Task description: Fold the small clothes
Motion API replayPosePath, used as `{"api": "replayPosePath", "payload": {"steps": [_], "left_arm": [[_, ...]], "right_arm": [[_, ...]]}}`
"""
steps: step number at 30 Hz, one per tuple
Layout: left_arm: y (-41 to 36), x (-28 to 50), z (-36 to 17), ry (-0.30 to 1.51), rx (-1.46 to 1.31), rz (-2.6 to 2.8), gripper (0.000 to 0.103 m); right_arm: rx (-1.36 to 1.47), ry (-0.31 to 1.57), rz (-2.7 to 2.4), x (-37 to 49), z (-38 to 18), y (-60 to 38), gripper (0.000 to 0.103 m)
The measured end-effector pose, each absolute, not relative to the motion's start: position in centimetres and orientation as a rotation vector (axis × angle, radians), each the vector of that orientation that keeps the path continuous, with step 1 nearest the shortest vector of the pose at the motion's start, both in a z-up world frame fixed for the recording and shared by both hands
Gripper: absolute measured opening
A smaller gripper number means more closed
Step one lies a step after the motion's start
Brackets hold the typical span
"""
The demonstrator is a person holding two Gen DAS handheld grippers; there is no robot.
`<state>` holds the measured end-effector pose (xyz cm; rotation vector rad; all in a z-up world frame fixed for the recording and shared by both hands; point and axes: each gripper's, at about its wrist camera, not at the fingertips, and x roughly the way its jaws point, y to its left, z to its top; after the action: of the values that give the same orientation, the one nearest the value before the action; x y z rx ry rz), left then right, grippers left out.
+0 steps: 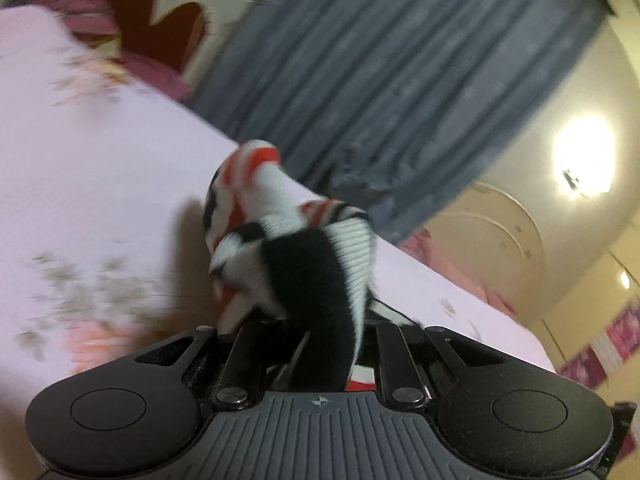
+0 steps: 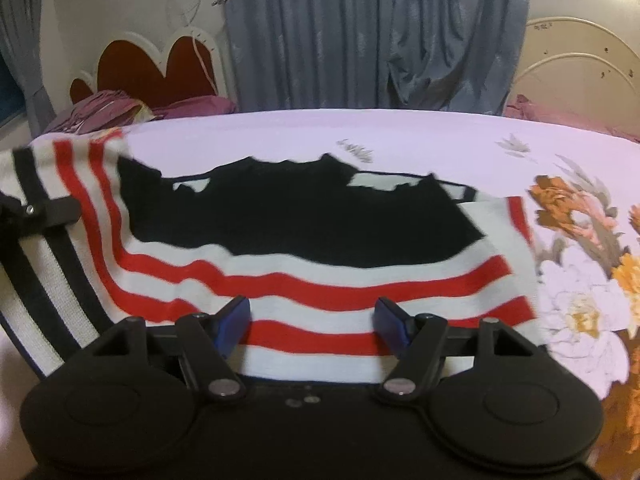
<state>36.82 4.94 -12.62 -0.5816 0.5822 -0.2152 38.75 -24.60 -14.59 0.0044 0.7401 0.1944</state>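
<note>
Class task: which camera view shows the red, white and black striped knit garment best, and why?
The right wrist view: the striped knit garment lies spread across the floral bedsheet, stripes and black panel visible. The left wrist view shows only a bunched, blurred fold gripped in the left hand-held gripper.

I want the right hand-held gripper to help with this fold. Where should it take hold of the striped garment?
Probably the near hem of the striped garment, the white and red band lying flat between the open fingers of the right hand-held gripper. Come in low from the near side, sliding one finger under the edge. The left hand-held gripper already holds bunched fabric at the other end.
</note>
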Motion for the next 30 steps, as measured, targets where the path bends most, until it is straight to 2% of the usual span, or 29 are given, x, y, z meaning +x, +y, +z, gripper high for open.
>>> {"api": "replayPosePath", "payload": {"steps": [6,11,16,17,19,21,22,23,30], "left_arm": [[-1.7,36.7,-11.1,0.598,-0.474,-0.406,0.016],[-7.3,35.6,-13.4,0.691,-0.328,-0.472,0.016],[-8.3,34.0,-13.7,0.691,-0.197,-0.473,0.017],[-8.2,33.8,-13.6,0.688,-0.179,-0.468,0.019],[-8.1,33.1,-12.8,0.691,-0.18,-0.476,0.036],[-8.0,32.5,-12.1,0.689,-0.169,-0.503,0.071],[-8.2,31.7,-11.7,0.681,-0.141,-0.517,0.076],[-8.5,31.0,-11.4,0.671,-0.113,-0.529,0.078],[-5.5,27.7,-10.0,0.659,-0.165,-0.534,0.078]], "right_arm": [[0.043,0.726,0.132,38.1,-14.0,-29.2,0.067],[0.066,0.733,0.067,37.2,-13.9,-33.8,0.067],[0.121,0.734,0.052,36.4,-13.5,-36.9,0.068],[0.144,0.732,0.065,36.4,-13.3,-37.2,0.068],[0.188,0.731,0.102,36.6,-12.9,-37.2,0.073],[0.229,0.725,0.141,37.0,-12.4,-37.0,0.077],[0.254,0.726,0.162,37.2,-12.3,-36.8,0.077],[0.276,0.73,0.179,37.4,-12.1,-36.7,0.077],[0.369,0.824,0.287,39.5,-13.1,-34.7,0.078]]}}
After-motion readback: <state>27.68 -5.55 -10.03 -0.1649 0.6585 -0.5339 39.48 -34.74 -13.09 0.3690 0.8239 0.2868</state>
